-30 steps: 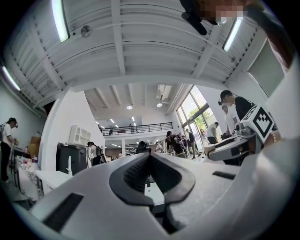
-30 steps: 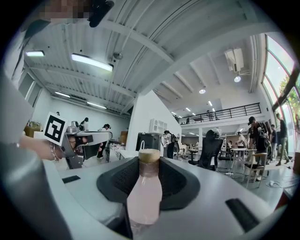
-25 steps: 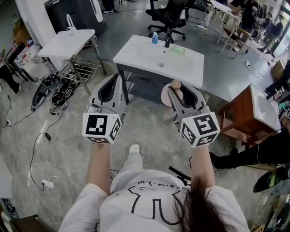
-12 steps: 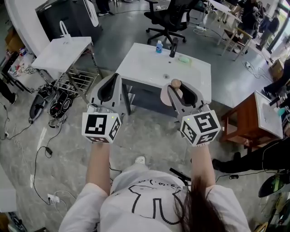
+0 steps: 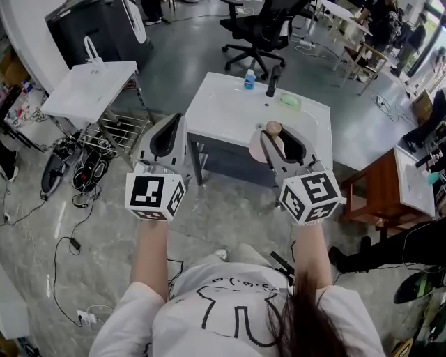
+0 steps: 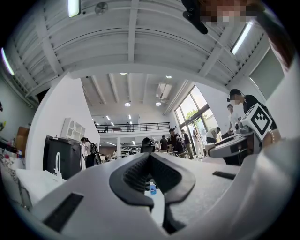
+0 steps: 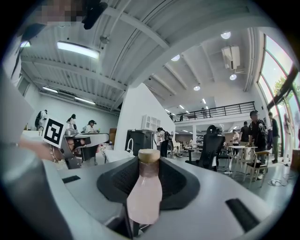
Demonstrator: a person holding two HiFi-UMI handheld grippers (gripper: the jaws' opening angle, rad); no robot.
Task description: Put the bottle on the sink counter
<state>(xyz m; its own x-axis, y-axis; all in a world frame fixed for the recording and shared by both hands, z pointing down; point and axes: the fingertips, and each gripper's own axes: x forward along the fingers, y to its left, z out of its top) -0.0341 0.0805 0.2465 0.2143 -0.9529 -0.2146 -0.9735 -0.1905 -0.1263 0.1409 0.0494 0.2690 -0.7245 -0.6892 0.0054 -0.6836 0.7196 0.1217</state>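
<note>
A pale pink bottle (image 5: 267, 145) with a tan cap stands upright between the jaws of my right gripper (image 5: 282, 139), which is shut on it. In the right gripper view the bottle (image 7: 144, 197) fills the middle of the right gripper (image 7: 147, 164). My left gripper (image 5: 171, 129) is held level beside it, shut with nothing in it. The left gripper (image 6: 150, 157) shows its pads meeting at the tips. Ahead stands the white sink counter (image 5: 223, 104) with a basin, a black faucet (image 5: 272, 80), a small blue bottle (image 5: 249, 79) and a green soap (image 5: 289, 100). Both grippers hover over the floor just short of its near edge.
A second white sink table (image 5: 90, 80) stands at the left with a wire rack (image 5: 115, 129) under it. A black office chair (image 5: 261, 21) is behind the counter. A wooden cabinet (image 5: 380, 188) stands at the right. Cables and shoes (image 5: 77, 174) lie on the floor at left.
The sink counter has come closer and shifted right in the head view as the person walks toward it. Both grippers keep the same pose, the bottle still held.
</note>
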